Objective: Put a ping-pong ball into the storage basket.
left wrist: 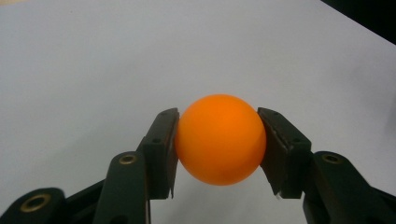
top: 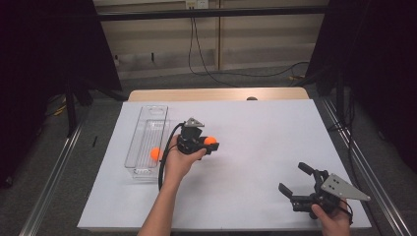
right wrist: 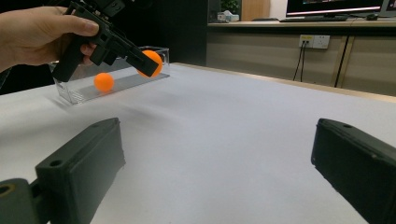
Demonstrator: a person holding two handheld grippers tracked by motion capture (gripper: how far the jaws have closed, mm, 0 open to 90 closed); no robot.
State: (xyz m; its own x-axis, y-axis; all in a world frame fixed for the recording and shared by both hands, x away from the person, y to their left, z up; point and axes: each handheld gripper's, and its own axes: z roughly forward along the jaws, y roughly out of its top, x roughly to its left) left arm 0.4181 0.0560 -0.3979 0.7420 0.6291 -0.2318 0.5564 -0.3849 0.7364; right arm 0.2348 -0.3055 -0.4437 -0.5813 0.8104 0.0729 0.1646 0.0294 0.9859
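Your left gripper (top: 206, 143) pinches an orange ball (left wrist: 220, 139) above the bench (top: 255, 132) | right gripper (top: 296, 181) fingers wide, empty | second ball (top: 156, 154) in clear tray (top: 147, 120) | likely next: carry ball over tray, release.

White sheet (top: 275, 132) covered the table; a strip of bare wooden tabletop (top: 216, 94) showed at the far edge. 2 black cables (top: 196, 54) hung from a wall outlet (top: 196, 4). Black curtains (top: 44, 49) stood on both sides. Metal rails (top: 54, 172) ran along the floor. Monitor (right wrist: 336, 5) sat on a far counter.
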